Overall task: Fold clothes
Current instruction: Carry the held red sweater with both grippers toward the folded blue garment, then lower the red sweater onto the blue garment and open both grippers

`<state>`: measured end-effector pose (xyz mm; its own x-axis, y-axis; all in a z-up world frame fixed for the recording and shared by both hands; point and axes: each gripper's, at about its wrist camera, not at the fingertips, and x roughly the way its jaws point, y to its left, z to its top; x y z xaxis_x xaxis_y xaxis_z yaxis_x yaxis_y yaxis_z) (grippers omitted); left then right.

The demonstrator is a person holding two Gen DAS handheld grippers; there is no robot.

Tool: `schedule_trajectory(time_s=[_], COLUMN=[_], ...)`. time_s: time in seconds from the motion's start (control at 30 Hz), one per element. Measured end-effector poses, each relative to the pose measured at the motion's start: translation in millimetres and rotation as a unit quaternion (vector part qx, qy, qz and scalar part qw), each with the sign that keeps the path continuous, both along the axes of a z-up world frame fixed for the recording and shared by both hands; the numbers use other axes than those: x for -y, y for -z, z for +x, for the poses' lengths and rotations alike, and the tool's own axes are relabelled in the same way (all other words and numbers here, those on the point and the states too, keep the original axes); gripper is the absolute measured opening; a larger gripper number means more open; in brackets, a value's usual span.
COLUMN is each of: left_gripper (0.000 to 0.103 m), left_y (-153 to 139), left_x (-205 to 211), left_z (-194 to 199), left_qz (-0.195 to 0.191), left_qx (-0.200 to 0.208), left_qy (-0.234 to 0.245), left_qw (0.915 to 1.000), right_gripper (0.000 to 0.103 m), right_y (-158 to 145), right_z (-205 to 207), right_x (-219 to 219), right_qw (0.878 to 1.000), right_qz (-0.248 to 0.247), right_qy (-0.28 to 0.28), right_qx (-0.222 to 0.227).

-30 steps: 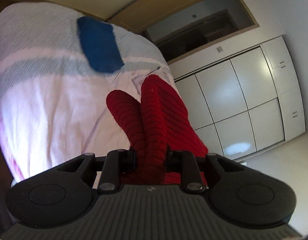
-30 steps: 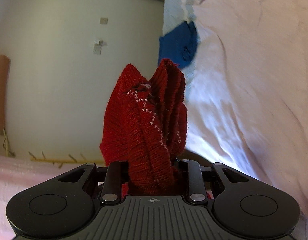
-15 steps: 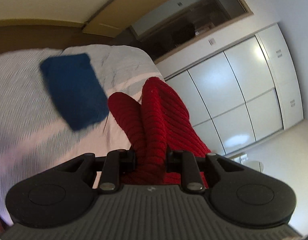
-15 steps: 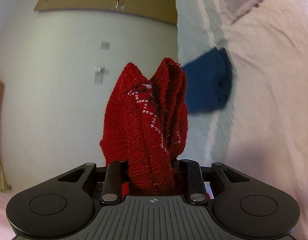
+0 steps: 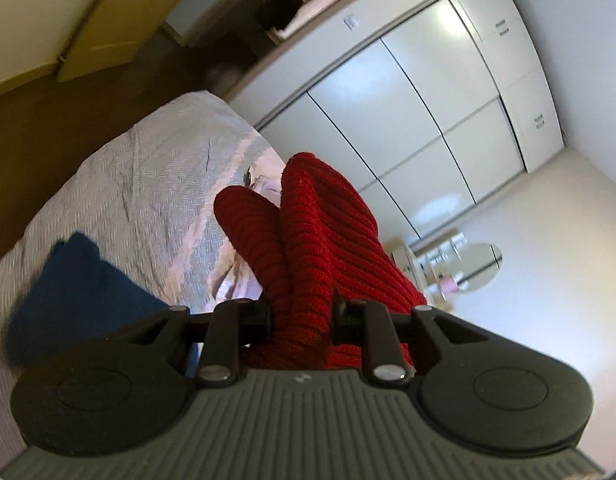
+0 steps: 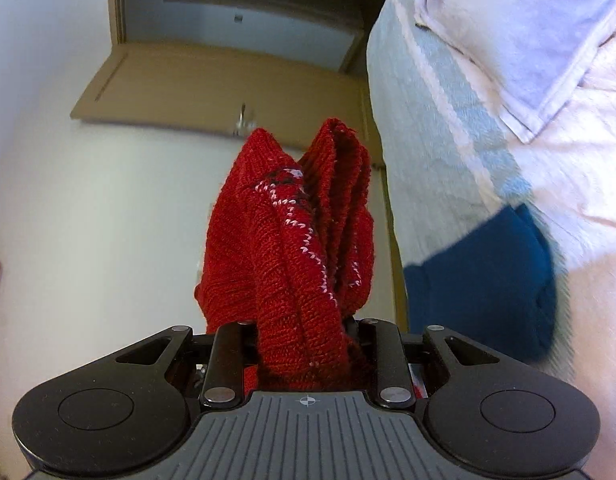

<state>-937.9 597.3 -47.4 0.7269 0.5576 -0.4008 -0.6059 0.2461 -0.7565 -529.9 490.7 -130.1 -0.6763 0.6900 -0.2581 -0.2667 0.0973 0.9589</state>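
Red knit garment [image 5: 316, 248], bunched centre-frame, is clamped in both the left gripper [image 5: 302, 320] and right gripper [image 6: 306, 332]; its thick folds could slip free or land crumpled on the bed [image 5: 148, 168].

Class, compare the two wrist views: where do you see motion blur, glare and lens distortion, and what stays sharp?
Left wrist view: folded dark blue cloth smeared by motion blur; glare on white glossy wardrobe doors, their lines bowed by the fisheye; red ribbed knit garment sharp. Right wrist view: blue cloth blurred at its edges, tan door curved and soft, red knit crisp.
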Motion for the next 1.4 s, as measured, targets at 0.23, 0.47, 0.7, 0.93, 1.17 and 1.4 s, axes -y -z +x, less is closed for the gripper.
schedule_trajectory(time_s=[0.23,0.47,0.7,0.93,1.17,1.4], left_gripper=[0.019,0.019,0.019,0.019,0.026,0.027], left_y=[70,159,219,240,249,198], left_x=[-61,-88,-107,-115,-112,-91], left_z=[-28,-51,-59,-59,-58,-63], left_qz=[-0.036,-0.1,-0.134,-0.1,-0.09,-0.07], left_qx=[-0.021,-0.024,-0.021,-0.031,-0.078,-0.164], left_qy=[0.033,0.021,0.014,0.003,-0.006,-0.032], left_qw=[0.9986,0.9945,0.9906,0.9945,0.9929,0.9835], right_gripper=[0.026,0.026,0.026,0.028,0.055,0.065], right_y=[70,148,194,215,212,140], right_z=[-41,-62,-59,-59,-69,-78], right_x=[-40,-67,-88,-97,-96,-66], right_qw=[0.998,0.992,0.986,0.99,0.984,0.941], right_qz=[-0.054,-0.122,-0.161,-0.125,-0.104,-0.094], right_qy=[0.032,0.015,0.004,0.01,0.001,0.063], right_qx=[0.0,0.018,0.038,0.067,0.143,0.317])
